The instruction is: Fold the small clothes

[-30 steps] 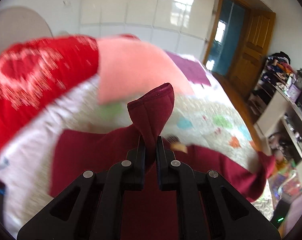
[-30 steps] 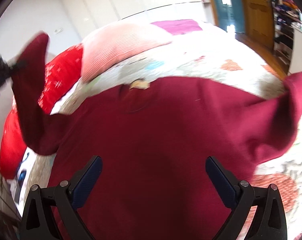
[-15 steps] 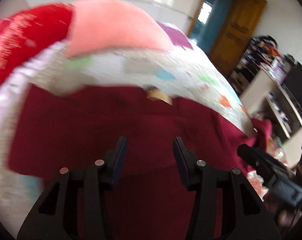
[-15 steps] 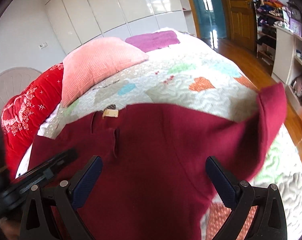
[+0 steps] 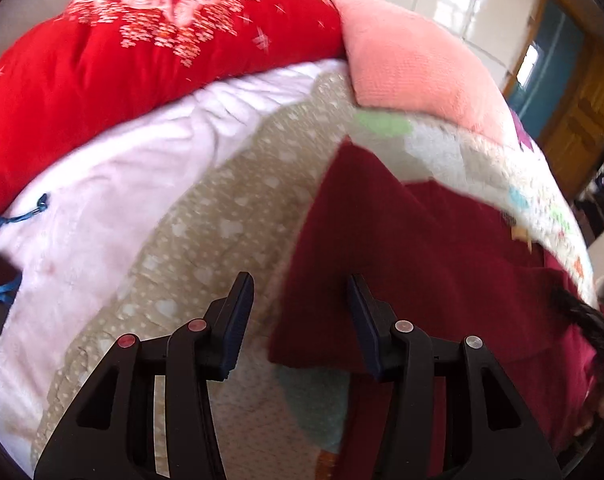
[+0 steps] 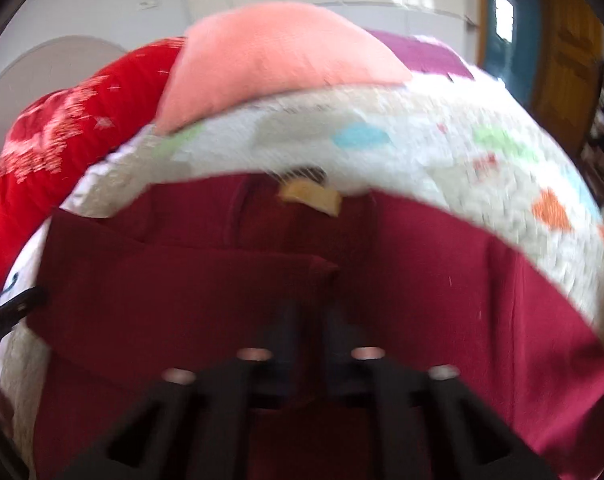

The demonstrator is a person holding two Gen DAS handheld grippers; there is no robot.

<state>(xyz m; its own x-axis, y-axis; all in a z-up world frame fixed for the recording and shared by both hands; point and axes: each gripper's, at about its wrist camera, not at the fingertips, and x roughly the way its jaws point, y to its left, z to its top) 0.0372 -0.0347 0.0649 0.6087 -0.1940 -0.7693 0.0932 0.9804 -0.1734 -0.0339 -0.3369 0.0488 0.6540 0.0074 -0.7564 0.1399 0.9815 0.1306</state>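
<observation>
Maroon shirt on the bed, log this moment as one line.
maroon shirt: flat on quilt, sleeve folded in | left gripper: open over shirt edge | right gripper: shut, over shirt

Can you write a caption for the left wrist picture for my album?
Open left tool over the dark red shirt's edge on a patchwork quilt.

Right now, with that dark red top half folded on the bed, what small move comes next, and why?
Probably lower the left gripper onto the top's near left edge and close. Its fingers are apart, astride that edge, gripping nothing. The left sleeve already lies folded across the body, and the right gripper is shut over the cloth.
</observation>
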